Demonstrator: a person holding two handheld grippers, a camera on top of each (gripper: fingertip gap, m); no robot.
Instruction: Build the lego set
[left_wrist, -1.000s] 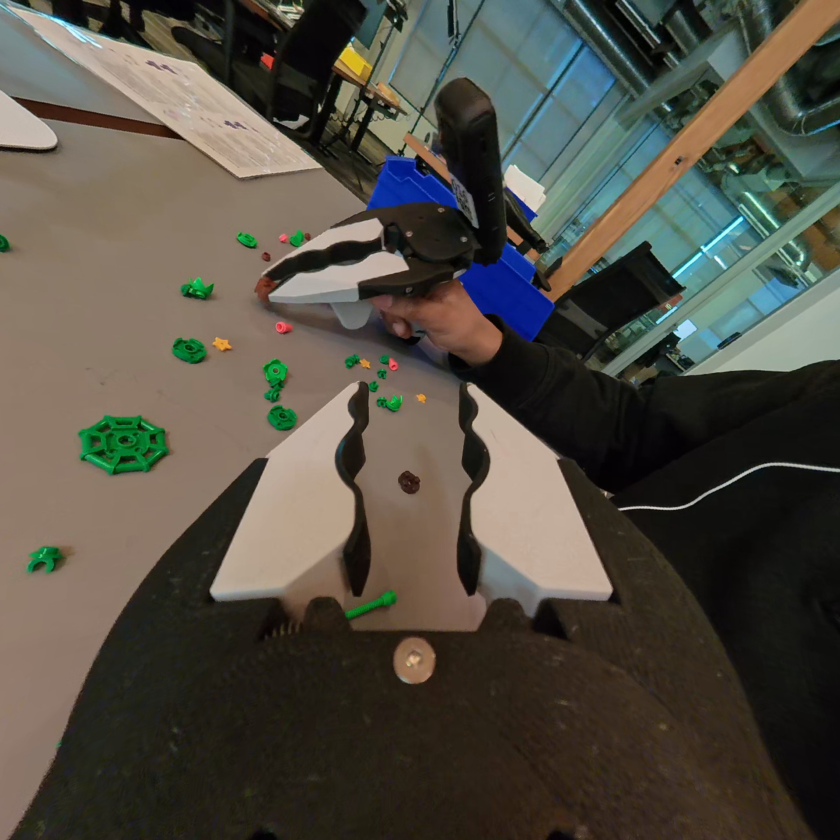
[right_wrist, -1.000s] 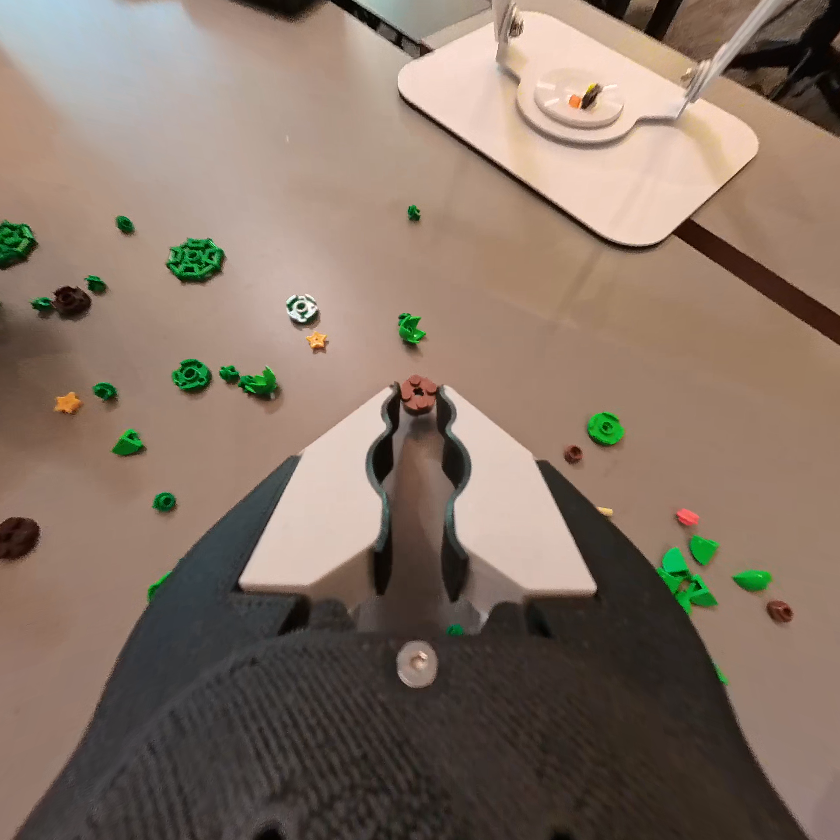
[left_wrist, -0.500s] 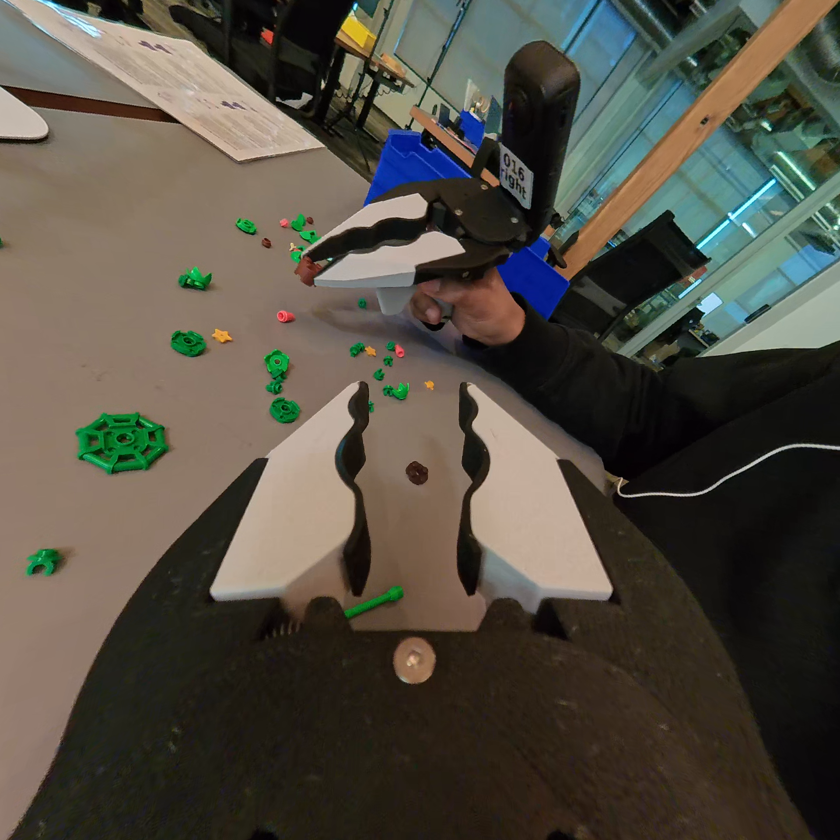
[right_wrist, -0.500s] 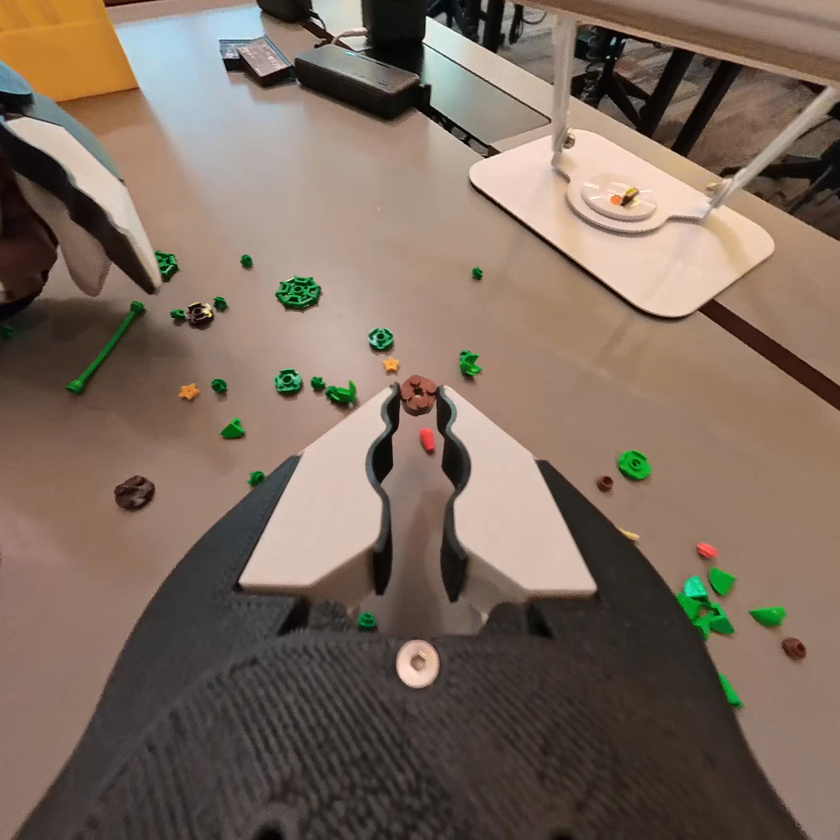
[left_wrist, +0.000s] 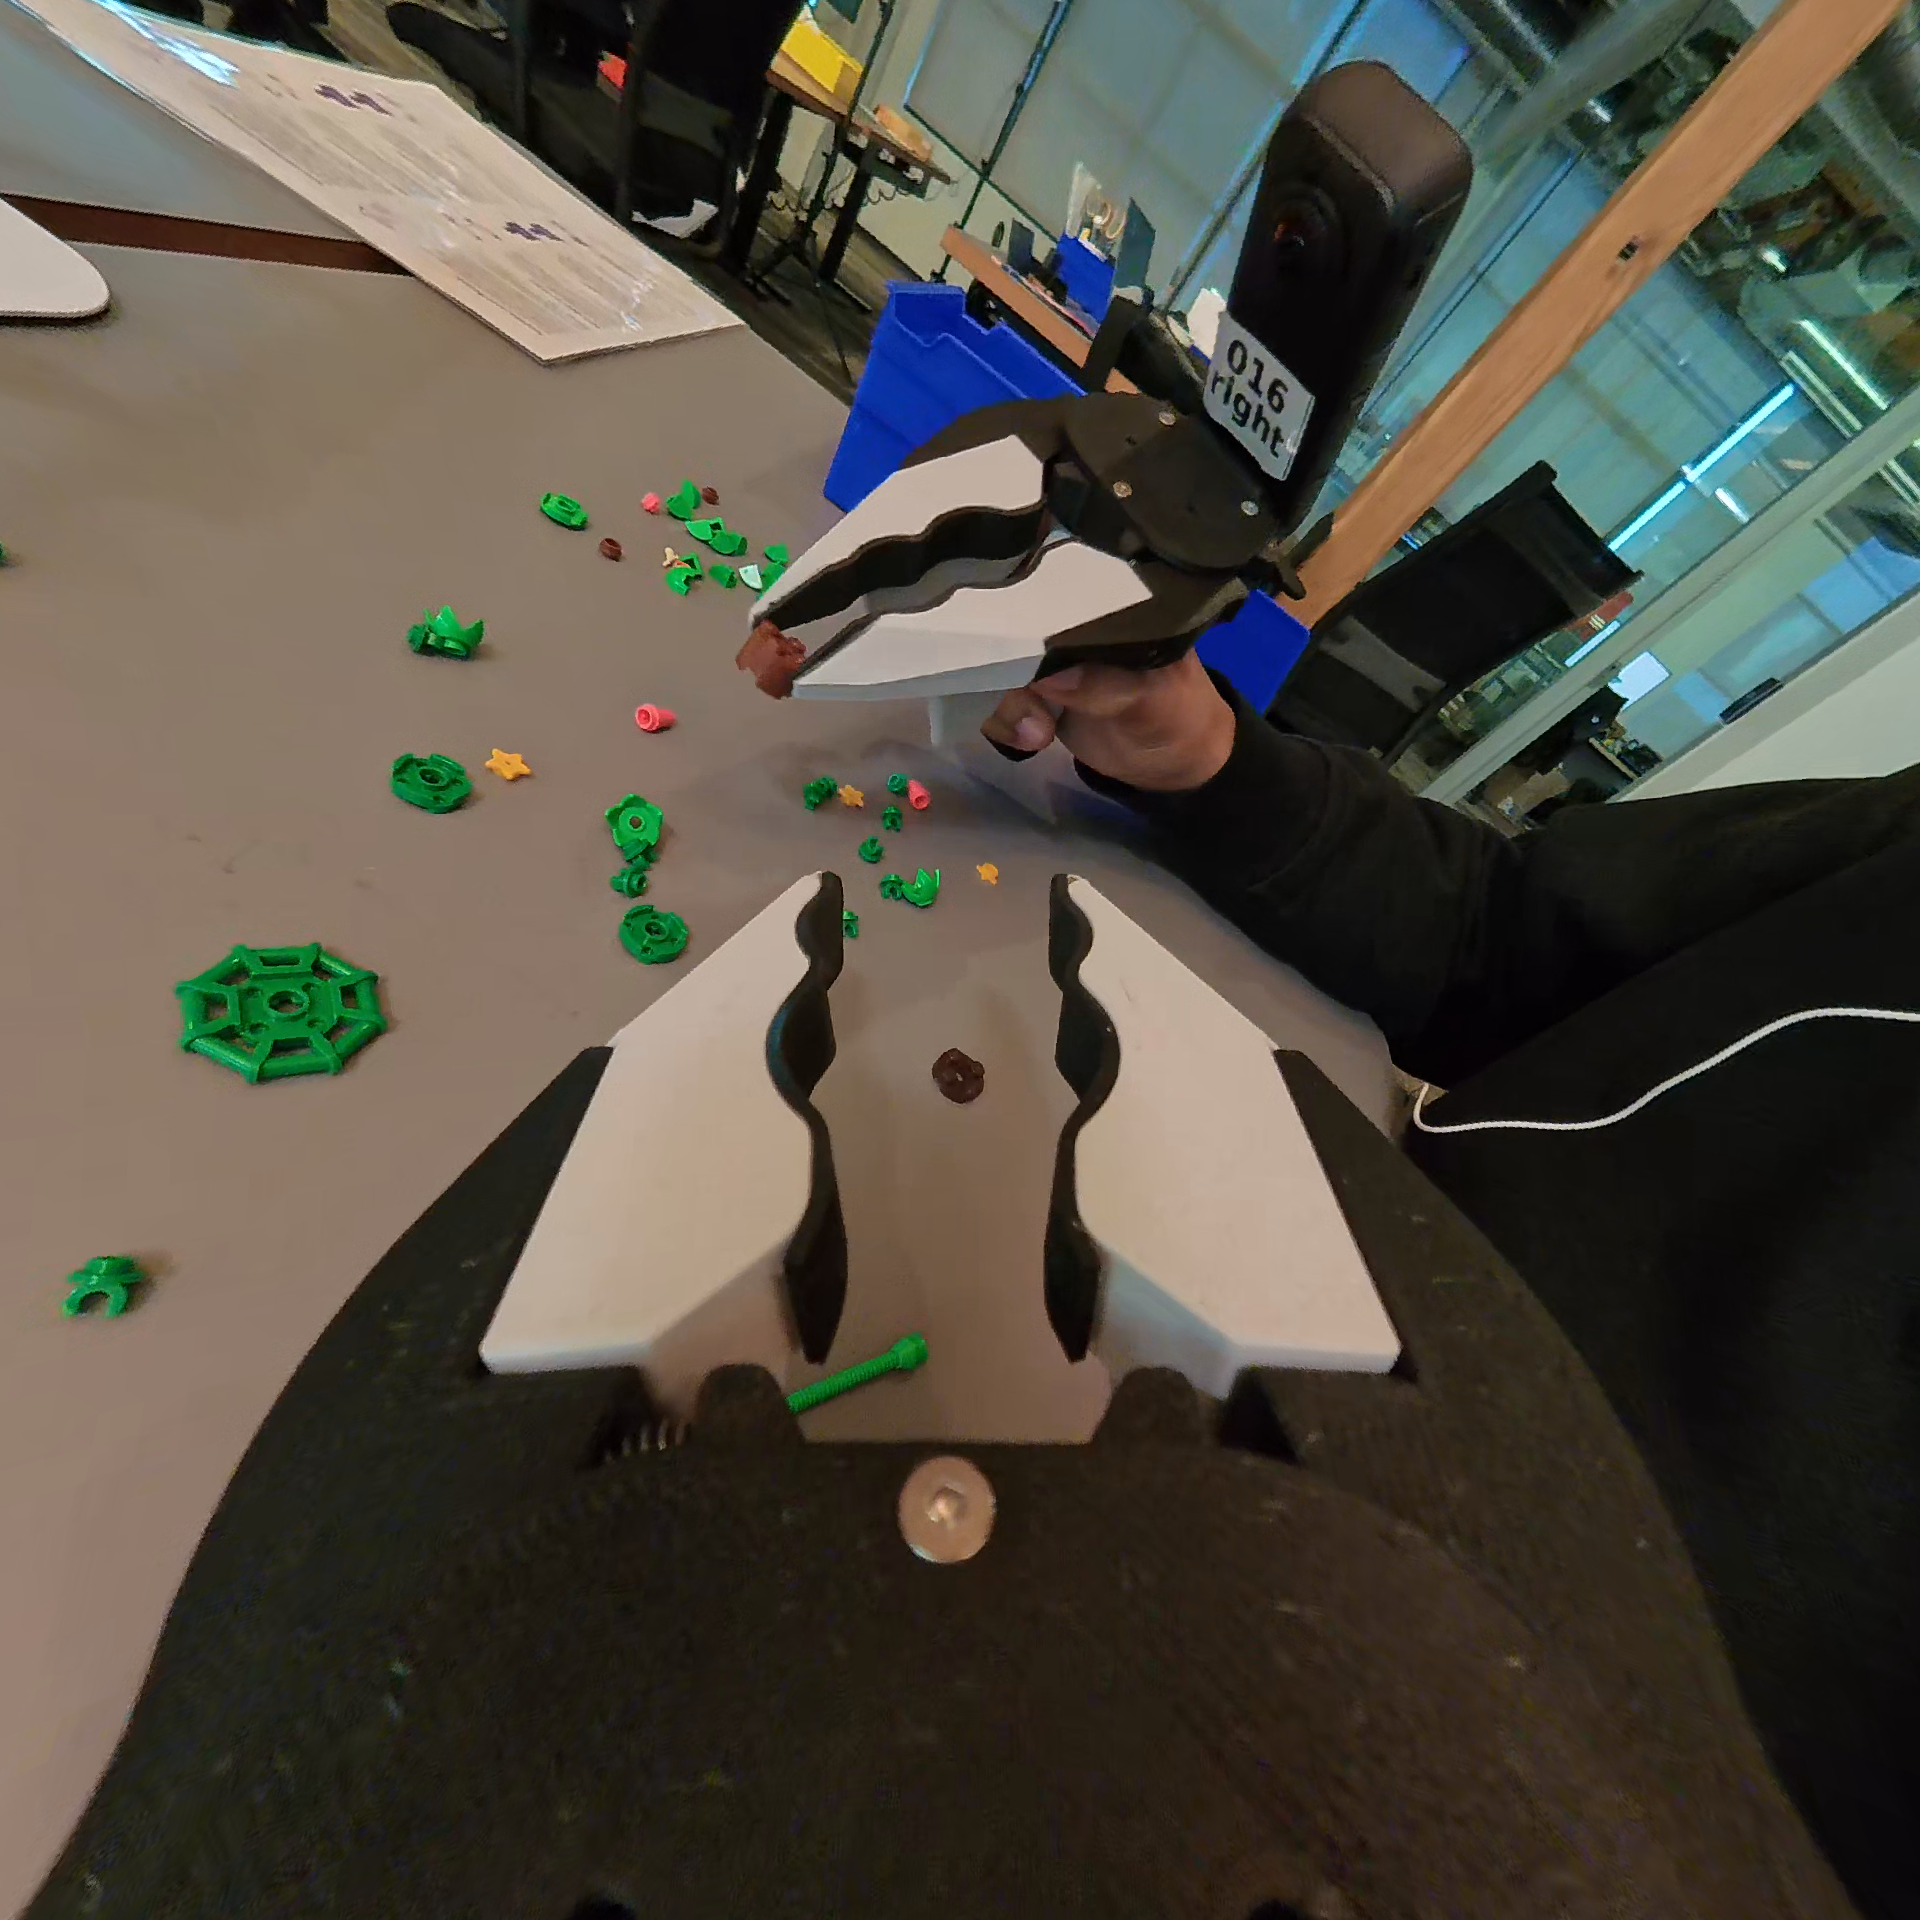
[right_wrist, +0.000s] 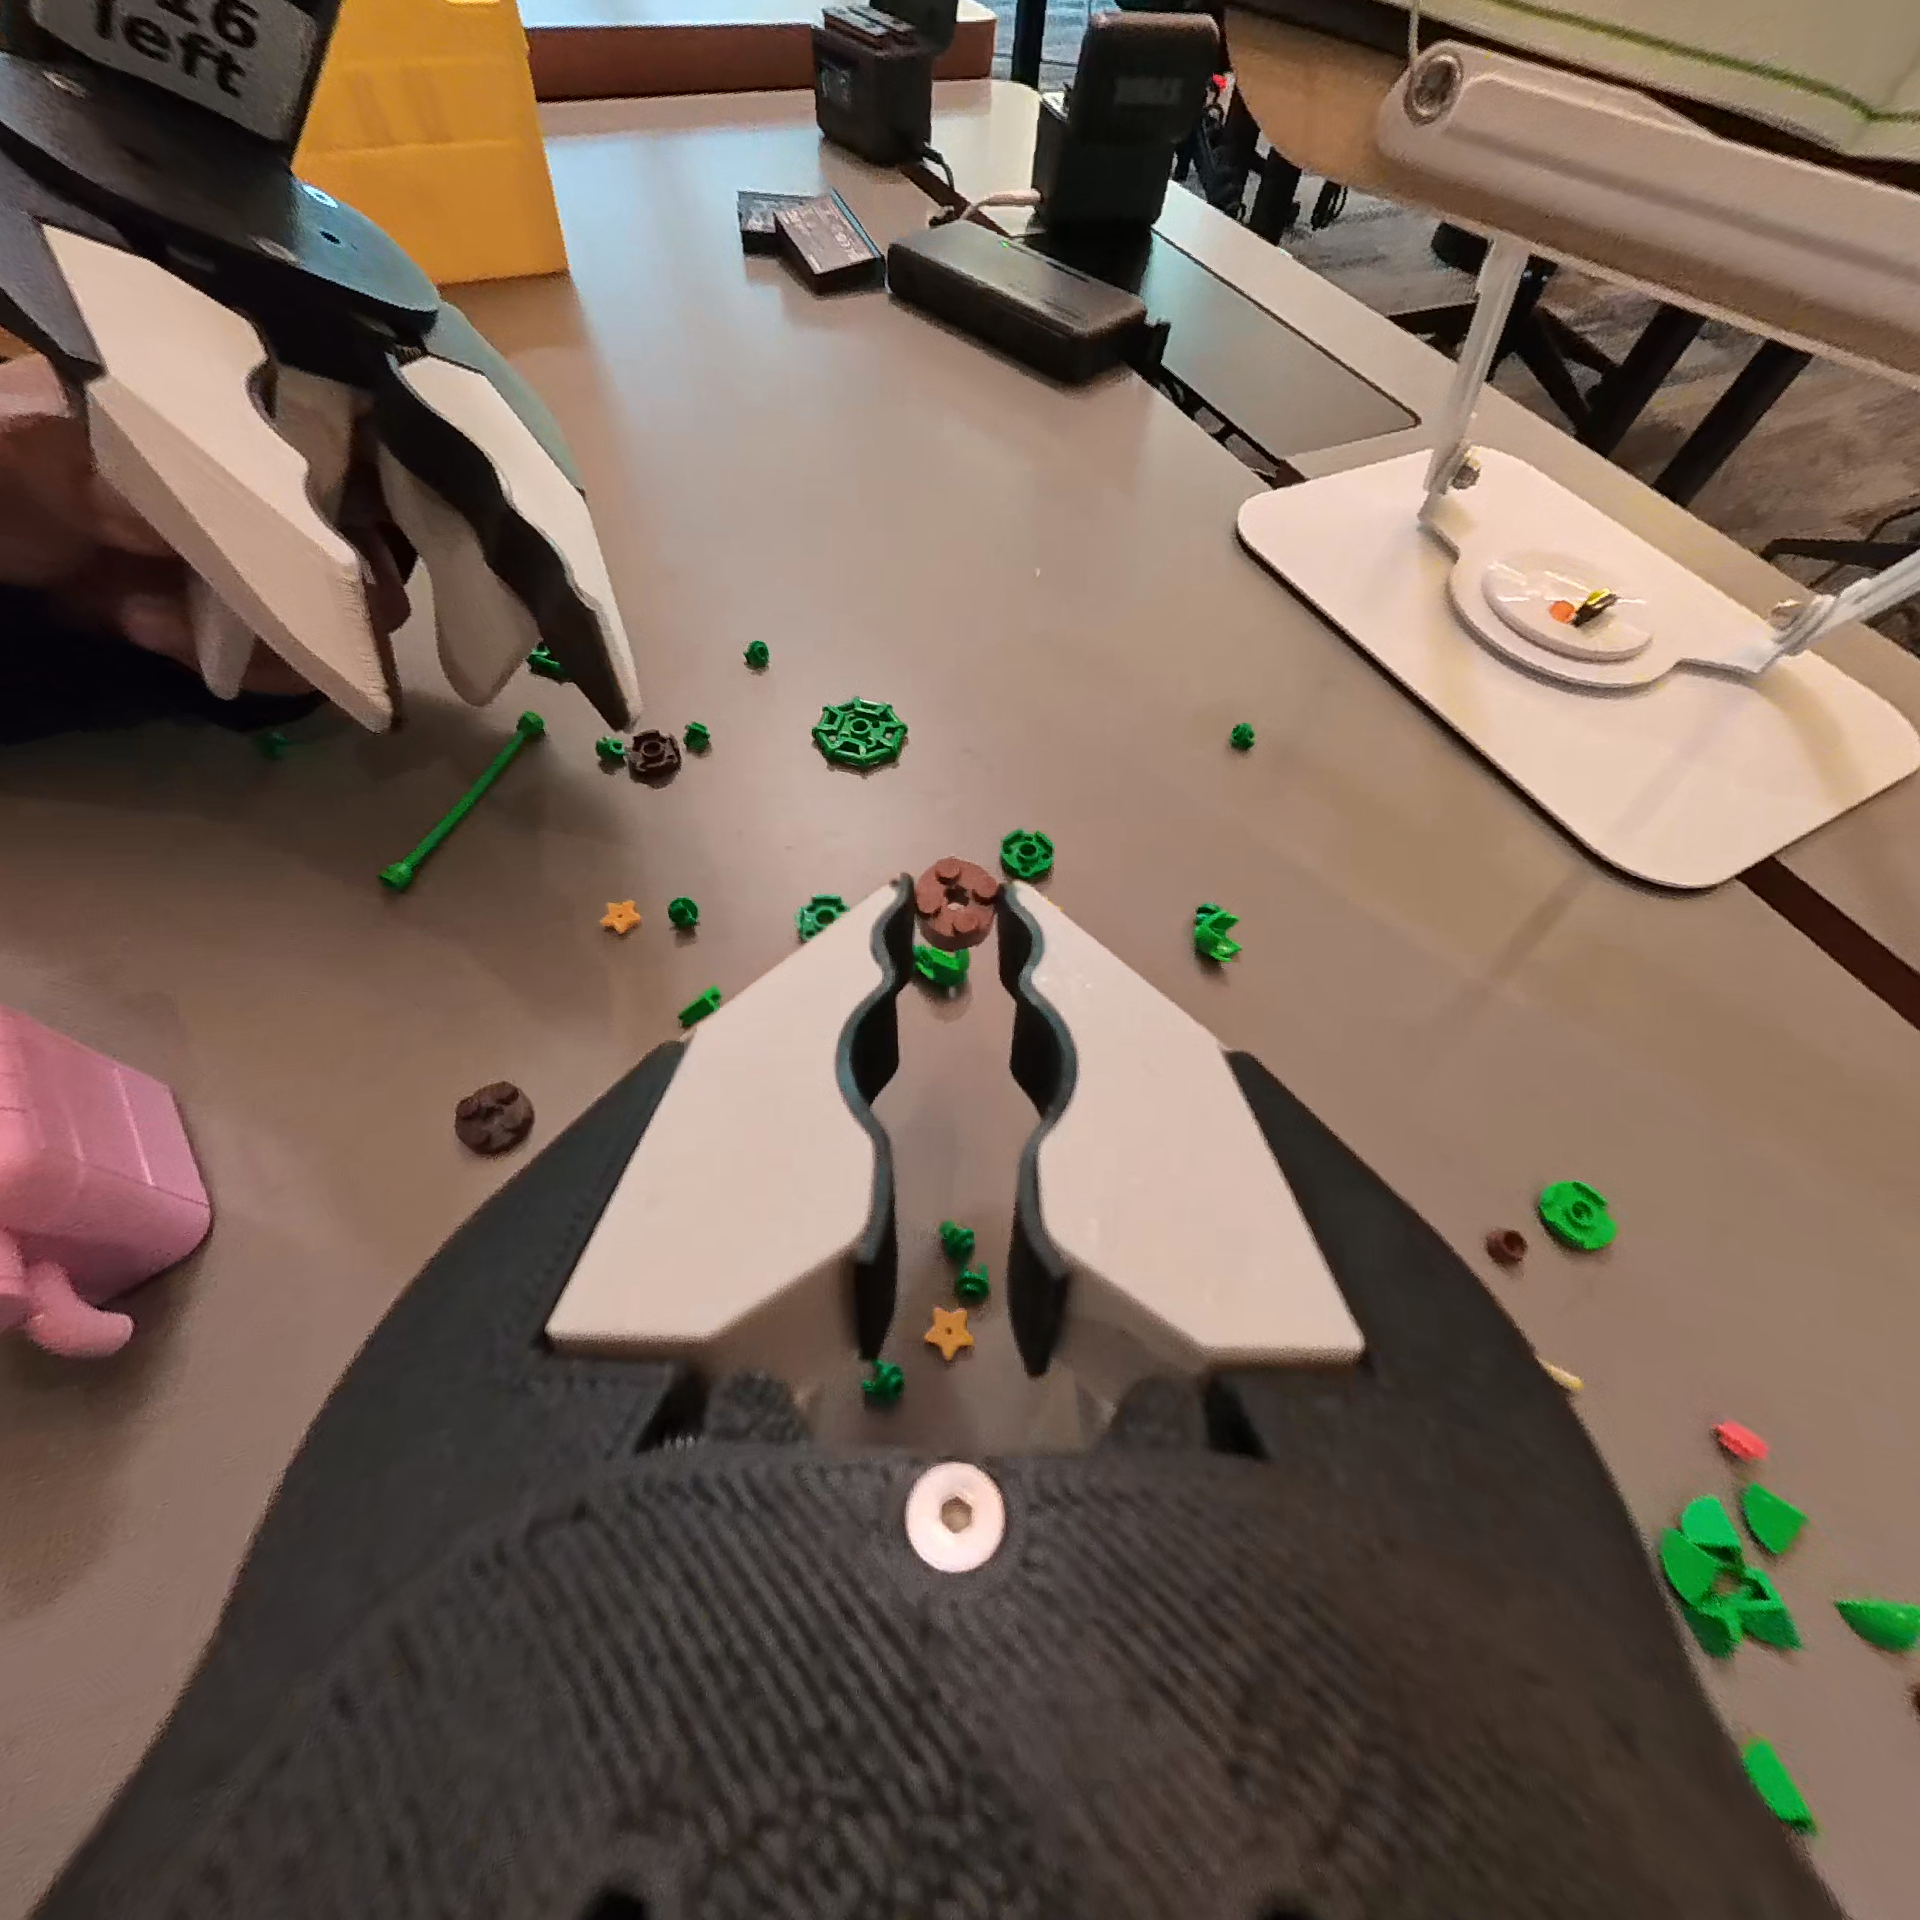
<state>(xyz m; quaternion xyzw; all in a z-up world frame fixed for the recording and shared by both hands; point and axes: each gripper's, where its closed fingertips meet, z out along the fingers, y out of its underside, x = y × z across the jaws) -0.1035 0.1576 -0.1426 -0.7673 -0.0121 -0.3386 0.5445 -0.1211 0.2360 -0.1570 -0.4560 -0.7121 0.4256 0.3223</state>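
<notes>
My right gripper (right_wrist: 956, 896) is shut on a round brown lego piece (right_wrist: 956, 902) and holds it above the grey table; it also shows in the left wrist view (left_wrist: 774, 652) with the brown piece (left_wrist: 771, 659) at its tips. My left gripper (left_wrist: 943, 883) is open and empty, low over the table; in the right wrist view (right_wrist: 499, 717) it shows at the left. A small dark brown round piece (left_wrist: 958, 1073) lies on the table between its fingers. A green rod (left_wrist: 858, 1371) lies near its base.
Many small green, orange and pink pieces are scattered over the table. A green web-shaped wheel (left_wrist: 278, 1010) lies at the left. A white stand base (right_wrist: 1579, 665), a pink block (right_wrist: 83, 1195), a yellow bin (right_wrist: 436, 135) and black boxes (right_wrist: 1023, 296) ring the area.
My right gripper has lifted the brown round piece off the table and swung towards the left gripper. The left gripper has stayed open over the dark brown piece.
</notes>
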